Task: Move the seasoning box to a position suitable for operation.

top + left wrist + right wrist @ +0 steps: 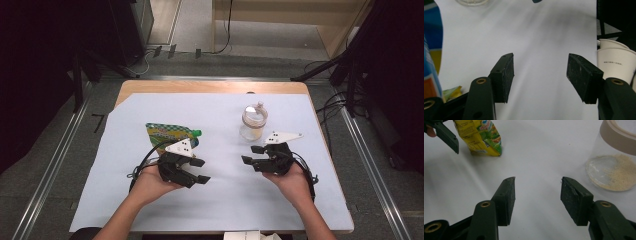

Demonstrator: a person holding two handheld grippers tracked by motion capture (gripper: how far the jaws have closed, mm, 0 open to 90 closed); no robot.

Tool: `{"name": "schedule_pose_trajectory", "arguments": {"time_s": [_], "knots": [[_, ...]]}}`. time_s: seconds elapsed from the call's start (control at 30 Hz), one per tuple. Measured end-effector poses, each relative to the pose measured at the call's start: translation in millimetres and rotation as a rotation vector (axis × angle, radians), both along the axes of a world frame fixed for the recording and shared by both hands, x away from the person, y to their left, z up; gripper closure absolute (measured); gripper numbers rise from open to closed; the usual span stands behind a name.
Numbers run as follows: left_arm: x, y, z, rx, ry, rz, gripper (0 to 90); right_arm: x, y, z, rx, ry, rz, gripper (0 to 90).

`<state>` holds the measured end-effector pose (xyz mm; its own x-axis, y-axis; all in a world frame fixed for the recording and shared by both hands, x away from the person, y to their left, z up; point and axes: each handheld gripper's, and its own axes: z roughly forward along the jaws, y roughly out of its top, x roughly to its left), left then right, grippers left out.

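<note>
A yellow-green spouted pouch (170, 134) with a green cap lies on the white sheet, just beyond my left gripper (201, 171). That gripper is open and empty over bare sheet, jaws pointing right. In the left gripper view its jaws (540, 75) stand apart, with the pouch (431, 50) at the left edge. A glass jar (253, 122) with a beige lid and some pale powder stands upright just beyond my right gripper (251, 154), which points left, open and empty. In the right gripper view, the jaws (537, 200) frame bare sheet, with the jar (614, 157) to the right and the pouch (482, 137) at upper left.
The white sheet (220, 200) covers most of the wooden table. Stacked white paper cups (614, 60) sit off the sheet's edge in the left gripper view. Dark stands and cables surround the table on the floor.
</note>
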<state>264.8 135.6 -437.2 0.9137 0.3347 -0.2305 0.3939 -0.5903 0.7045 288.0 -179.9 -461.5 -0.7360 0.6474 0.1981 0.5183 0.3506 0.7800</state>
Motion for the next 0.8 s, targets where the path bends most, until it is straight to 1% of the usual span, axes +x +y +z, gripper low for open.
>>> {"name": "schedule_pose_trajectory", "arguments": {"time_s": [0.07,0.1,0.13,0.23,0.3,0.37,0.4,0.47,0.53,0.6,0.7,0.73,0.8], "knots": [[-1.5,3.7,4.4,-0.069,0.03,-0.009,38.9,-0.7,0.5,1.0,0.0,0.001,-0.005,46.0],[-2.6,5.4,7.0,-0.087,0.03,-0.008,38.4,-0.6,0.8,1.2,0.002,-0.002,-0.005,46.0],[-3.5,6.9,8.9,-0.094,0.022,-0.009,38.4,-0.6,0.9,1.2,0.003,-0.003,-0.005,46.0],[-3.5,9.1,9.4,-0.075,0.011,-0.001,38.5,0.4,1.4,-0.3,-0.002,-0.002,-0.011,46.3],[-0.6,9.9,7.1,-0.057,0.026,0.009,38.6,1.6,1.5,-2.0,-0.009,0.003,-0.013,47.3],[0.7,9.7,5.4,-0.043,0.028,0.015,38.6,2.8,1.6,-3.2,-0.011,0.019,-0.018,48.8],[1.0,9.6,4.8,-0.037,0.028,0.011,38.7,3.2,1.7,-3.7,-0.008,0.02,-0.015,48.8],[0.8,8.5,4.0,-0.028,0.022,0.011,38.9,2.7,2.0,-4.1,-0.013,0.014,-0.011,48.9],[1.3,7.0,3.3,-0.014,0.02,0.009,38.9,1.8,1.5,-4.0,-0.018,-0.002,-0.008,48.8],[1.3,5.1,2.3,-0.014,0.027,0.008,38.9,1.3,0.2,-3.5,-0.015,-0.008,-0.012,48.6],[0.2,2.3,1.4,-0.006,0.021,-0.003,39.0,1.4,-3.0,-2.1,-0.008,-0.026,-0.022,47.4],[-0.1,1.9,1.5,0.004,0.017,-0.006,39.1,1.9,-4.2,-1.6,-0.006,-0.034,-0.02,47.3],[-0.5,1.2,1.1,0.003,0.016,-0.004,39.2,2.5,-5.3,-1.1,-0.006,-0.033,-0.023,47.1]]}}
